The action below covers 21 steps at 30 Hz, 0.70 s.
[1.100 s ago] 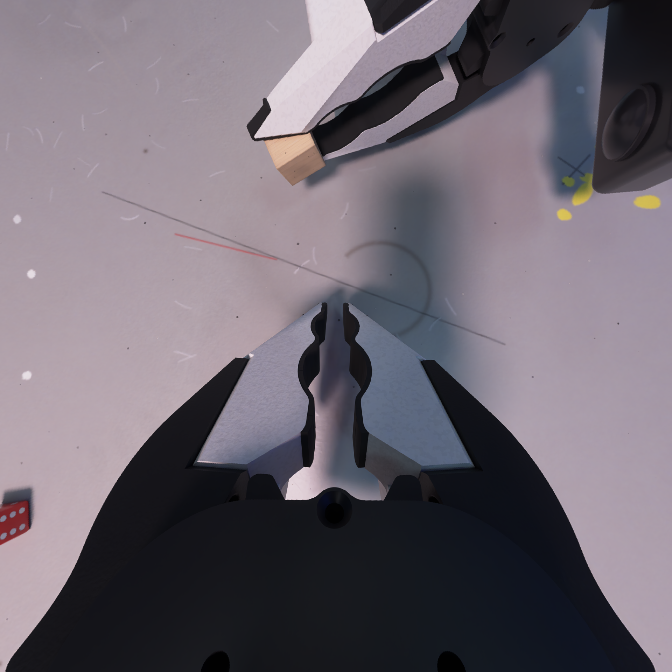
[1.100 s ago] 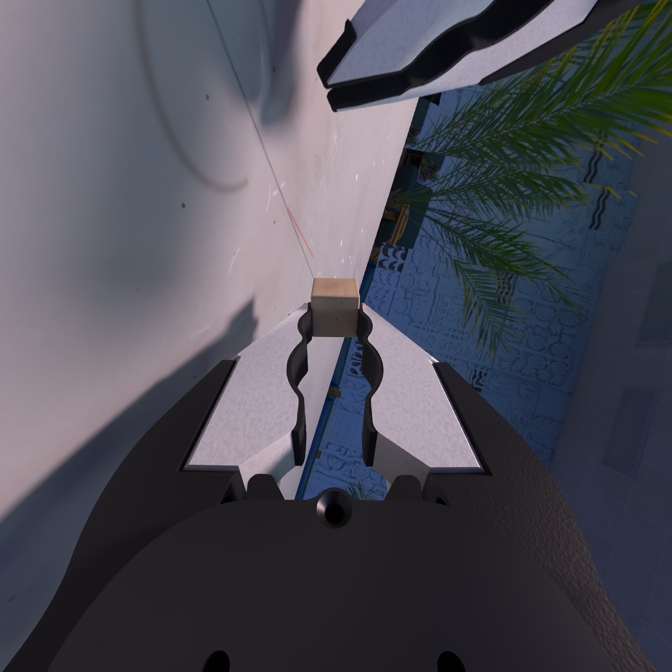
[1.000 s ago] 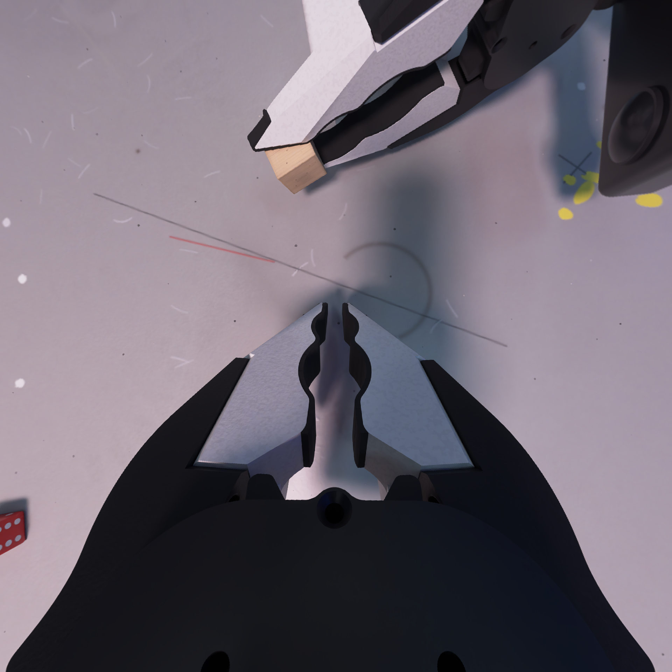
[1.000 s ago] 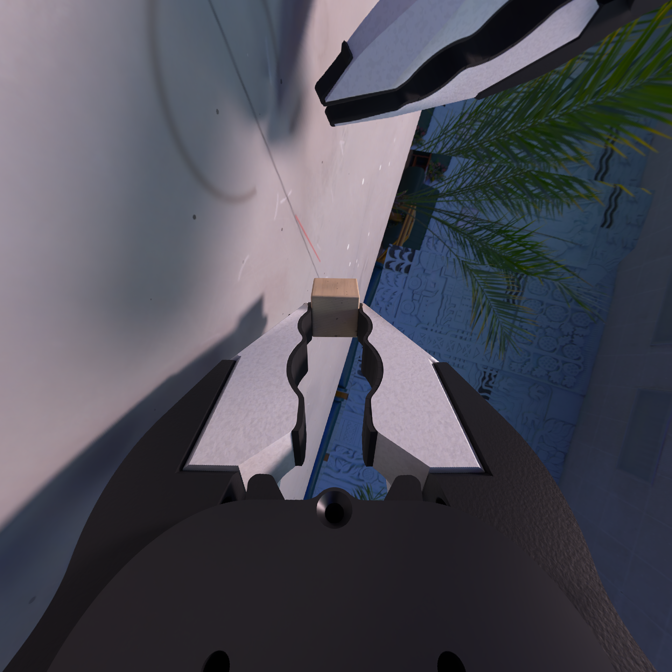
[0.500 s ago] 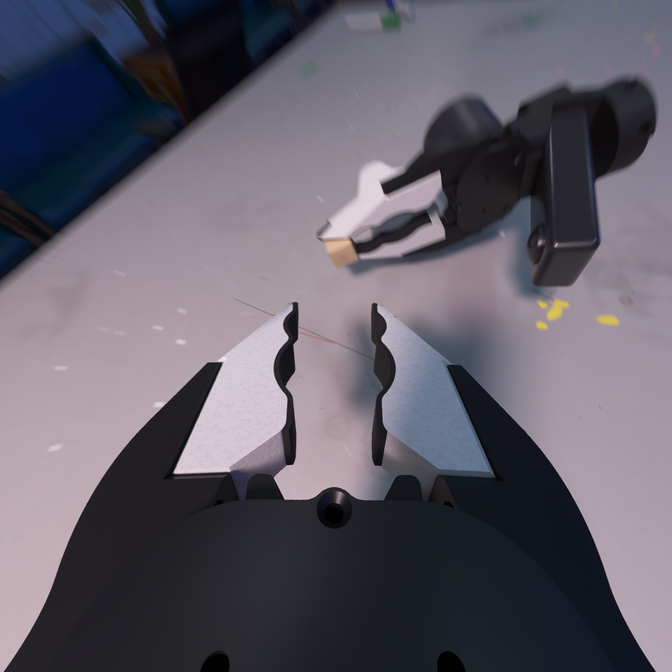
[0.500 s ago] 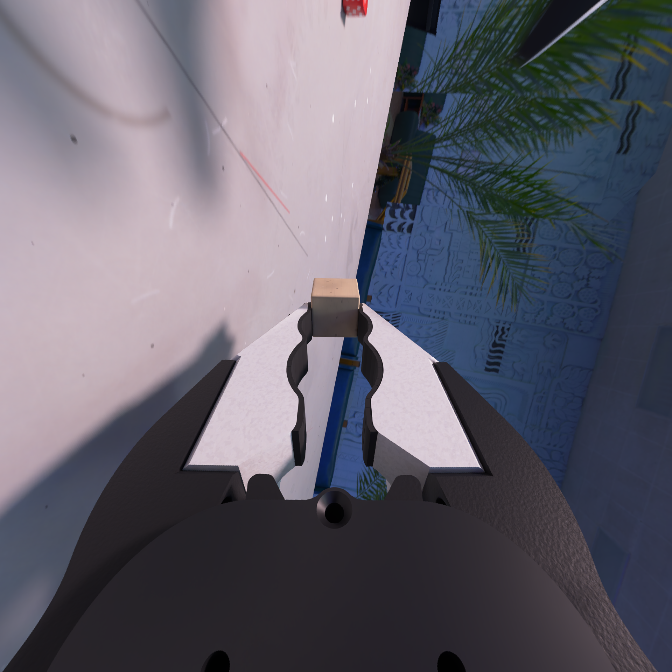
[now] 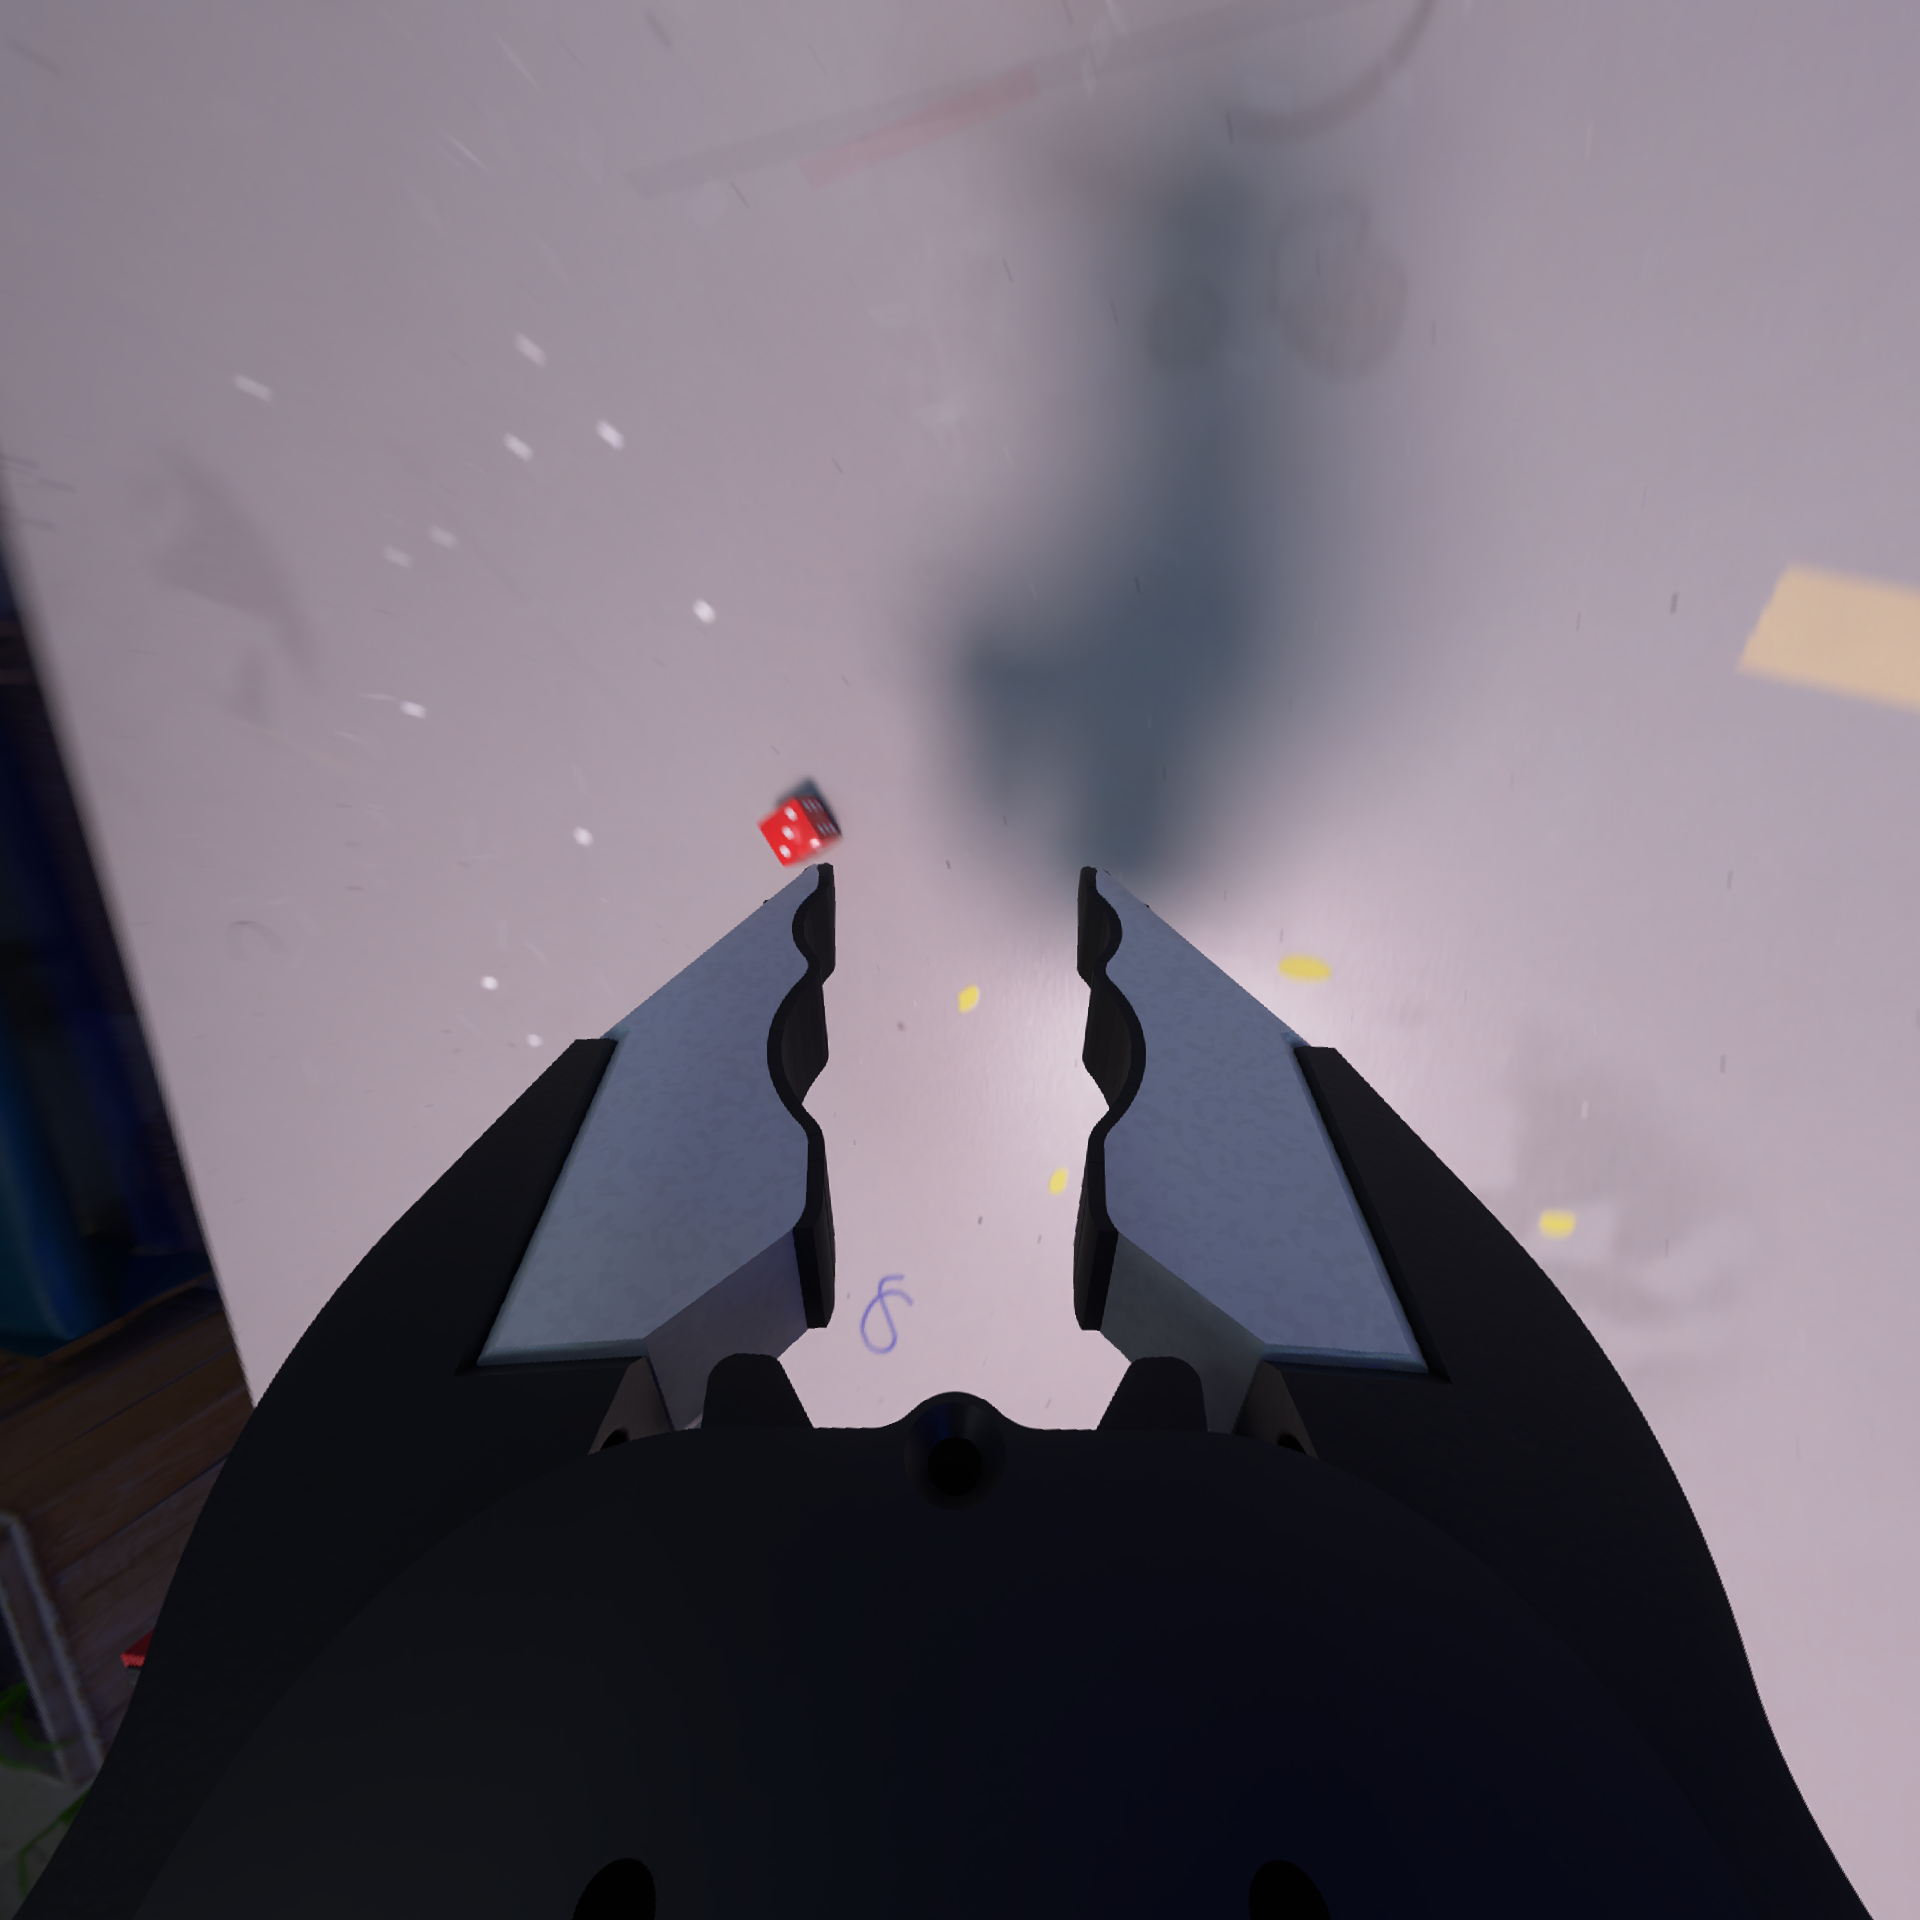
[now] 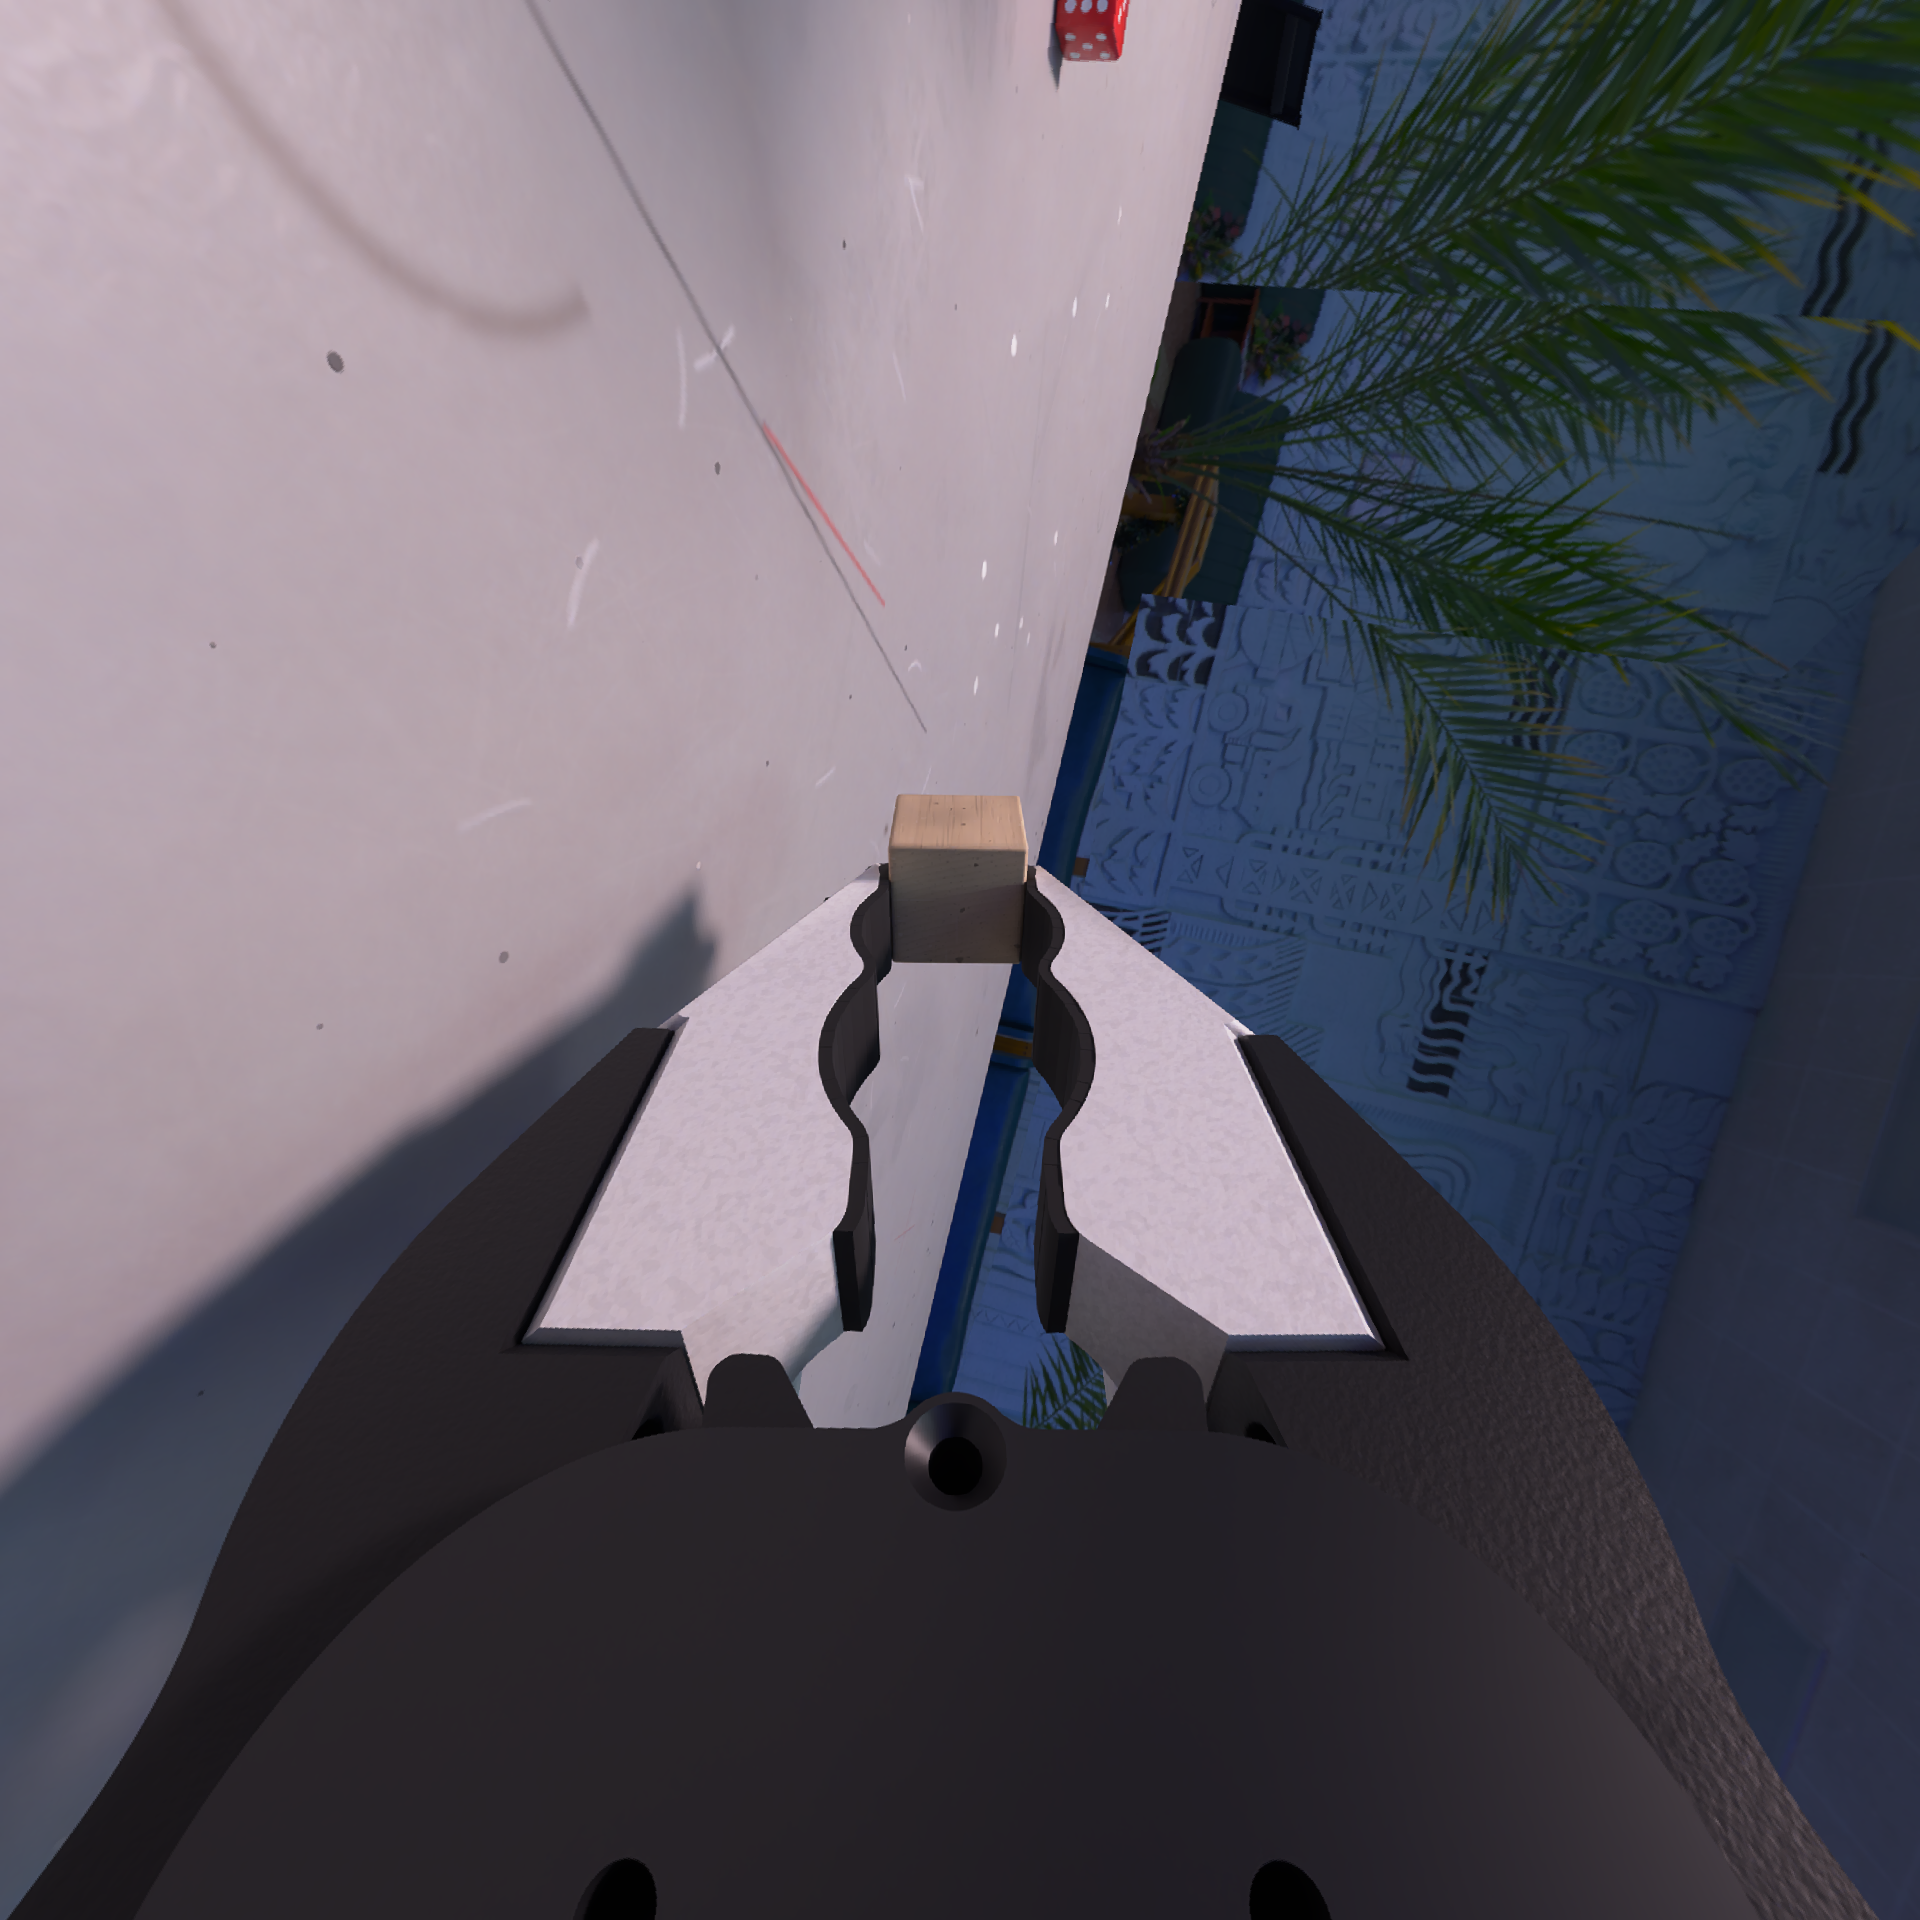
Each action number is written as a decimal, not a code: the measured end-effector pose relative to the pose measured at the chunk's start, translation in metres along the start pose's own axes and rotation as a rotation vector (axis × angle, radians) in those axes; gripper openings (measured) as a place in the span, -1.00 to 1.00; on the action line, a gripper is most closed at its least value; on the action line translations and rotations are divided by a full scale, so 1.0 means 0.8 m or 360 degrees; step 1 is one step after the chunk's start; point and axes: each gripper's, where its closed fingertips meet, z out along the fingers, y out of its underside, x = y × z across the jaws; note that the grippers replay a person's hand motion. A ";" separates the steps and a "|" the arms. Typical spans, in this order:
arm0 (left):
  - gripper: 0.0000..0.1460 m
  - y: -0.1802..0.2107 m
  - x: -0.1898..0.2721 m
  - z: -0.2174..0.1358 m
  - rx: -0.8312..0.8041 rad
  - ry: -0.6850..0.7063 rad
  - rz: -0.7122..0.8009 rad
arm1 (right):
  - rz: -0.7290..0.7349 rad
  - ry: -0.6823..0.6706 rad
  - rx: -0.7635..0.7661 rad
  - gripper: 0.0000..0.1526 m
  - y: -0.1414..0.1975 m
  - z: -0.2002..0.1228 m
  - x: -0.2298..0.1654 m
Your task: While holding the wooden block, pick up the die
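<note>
Pale scuffed table [image 7: 1455, 520], blue tiled wall [image 8: 1558, 935] & palm [image 8: 1507, 416] beyond.
L gripper [image 7: 956, 883] jaws wide nr die [image 7: 798, 831]; R gripper [image 8: 958, 894] clamps block [image 8: 956, 883].

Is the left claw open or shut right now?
Open: the left claw shows a wide gap between its fingers, nothing in it; the die lies beyond.

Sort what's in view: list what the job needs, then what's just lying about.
Needed:
- wooden block, clamped in the right gripper
- red die, on the table
- left gripper, open

Lying about:
- tan patch
- yellow specks
- blue scribble
- palm plant
</note>
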 end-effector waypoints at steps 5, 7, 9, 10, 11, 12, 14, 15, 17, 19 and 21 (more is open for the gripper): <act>-0.40 0.040 -0.046 0.046 -0.0256 0.0087 0.0082 | 0.0005 -0.0032 -0.0008 -0.69 0.003 0.002 -0.006; -0.43 0.041 -0.075 0.066 -0.0144 -0.0015 -0.0243 | 0.0005 -0.0050 -0.0013 -0.69 0.004 0.004 -0.009; -0.43 0.045 -0.090 0.083 -0.0122 -0.0053 -0.0610 | 0.0014 -0.0061 -0.0013 -0.69 0.004 0.006 -0.010; -0.44 0.047 -0.090 0.091 -0.0128 -0.0031 -0.0722 | 0.0018 -0.0066 -0.0013 -0.69 0.005 0.006 -0.011; -0.44 0.047 -0.088 0.098 -0.0128 -0.0003 -0.0769 | 0.0022 -0.0070 -0.0015 -0.69 0.005 0.007 -0.012; -0.44 0.047 -0.087 0.104 -0.0129 -0.0002 -0.0779 | 0.0025 -0.0075 -0.0016 -0.69 0.007 0.008 -0.013; -0.44 0.050 -0.085 0.113 -0.0159 -0.0039 -0.0783 | 0.0031 -0.0082 -0.0012 -0.69 0.010 0.010 -0.016; -0.44 0.051 -0.084 0.118 -0.0179 -0.0047 -0.0800 | 0.0033 -0.0085 -0.0012 -0.69 0.010 0.011 -0.016; -0.44 0.055 -0.083 0.129 -0.0228 -0.0067 -0.0845 | 0.0033 -0.0088 -0.0011 -0.69 0.010 0.011 -0.017; -0.46 0.061 -0.079 0.139 -0.0277 -0.0050 -0.0864 | 0.0033 -0.0087 -0.0010 -0.69 0.010 0.011 -0.017; -0.56 0.057 -0.076 0.145 -0.0206 -0.0017 -0.0921 | 0.0028 -0.0082 -0.0009 -0.69 0.010 0.011 -0.016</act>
